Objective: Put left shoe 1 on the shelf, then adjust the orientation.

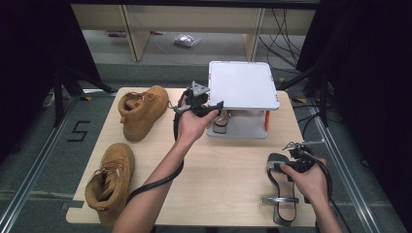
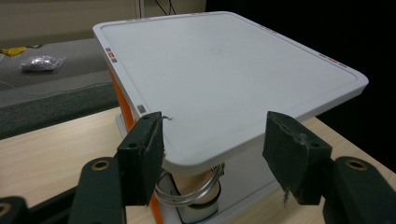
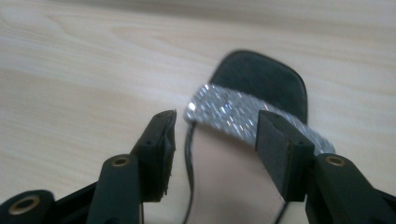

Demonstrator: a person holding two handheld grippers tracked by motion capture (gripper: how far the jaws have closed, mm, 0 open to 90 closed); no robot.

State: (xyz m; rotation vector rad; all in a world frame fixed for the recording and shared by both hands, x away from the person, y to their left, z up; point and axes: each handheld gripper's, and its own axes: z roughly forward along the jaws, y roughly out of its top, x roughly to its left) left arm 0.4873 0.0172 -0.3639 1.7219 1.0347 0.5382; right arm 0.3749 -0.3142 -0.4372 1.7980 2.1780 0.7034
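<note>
The right gripper (image 3: 215, 135) is seen with its jaws parted to a middling width, nothing pressed between the pads, poised over the black sandal (image 1: 282, 187) that lies near the front right corner of the wooden table (image 1: 228, 174); in the right gripper view the rhinestone strap (image 3: 243, 116) crosses just ahead of the jaws, with the dark toe of the insole beyond it. The step in hand is judged to be the pick-up of this sandal, so the strap or the sole edge should be brought squarely between the pads before they are closed, and a grip on the strap should be taken near its middle so that the shoe does not swing when lifted. The left gripper (image 2: 212, 144) is held with its jaws wide and empty at the near corner of the white two-tier shoe rack (image 1: 243, 85), under whose top shelf a matching sandal (image 2: 194, 193) is already standing. It would be well drawn clear of the rack so that room is left for the second sandal to be set just beside the first on the lower shelf. Two tan boots (image 1: 141, 109) lie well apart from the sandal, along the left side of the table, and need not be disturbed.
</note>
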